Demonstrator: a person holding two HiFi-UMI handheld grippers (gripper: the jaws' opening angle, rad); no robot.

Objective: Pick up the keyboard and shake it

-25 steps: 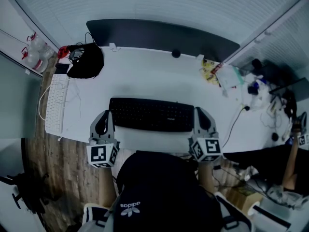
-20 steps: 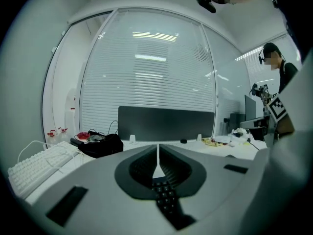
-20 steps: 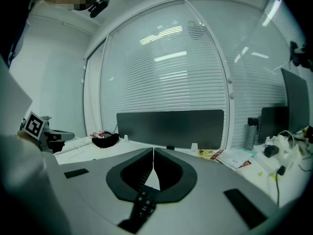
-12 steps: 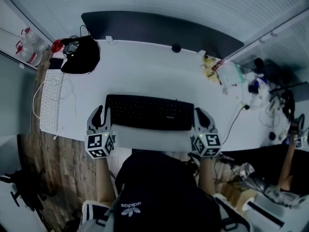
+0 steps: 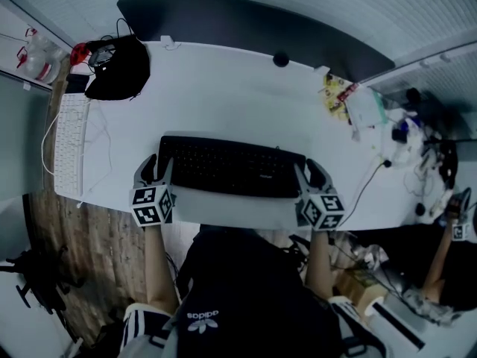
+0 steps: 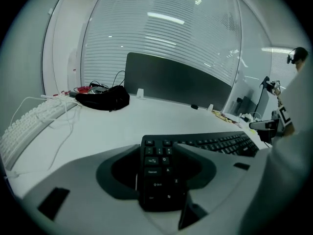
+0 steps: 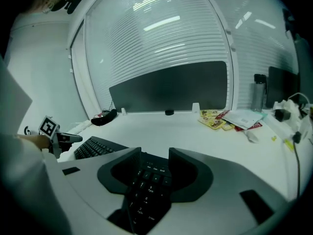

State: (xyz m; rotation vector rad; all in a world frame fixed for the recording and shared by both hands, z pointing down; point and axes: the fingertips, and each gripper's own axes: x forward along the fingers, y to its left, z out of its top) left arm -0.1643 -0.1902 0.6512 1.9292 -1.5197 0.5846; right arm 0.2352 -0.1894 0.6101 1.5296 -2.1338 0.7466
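We see our right gripper (image 7: 150, 156) with its jaws just opened, standing apart around the black keyboard (image 7: 144, 196), number-pad end, on the white desk (image 7: 195, 133).

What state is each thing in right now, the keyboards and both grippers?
black keyboard: lying flat on the desk.
left gripper: jaws open, just been opening, keyboard's left end between them.
right gripper: jaws open, just been opening, keyboard's right end between them.
white keyboard: lying flat at desk's left edge.

White keyboard (image 5: 71, 144), black bag (image 5: 119, 69), dark panel (image 5: 246, 30)
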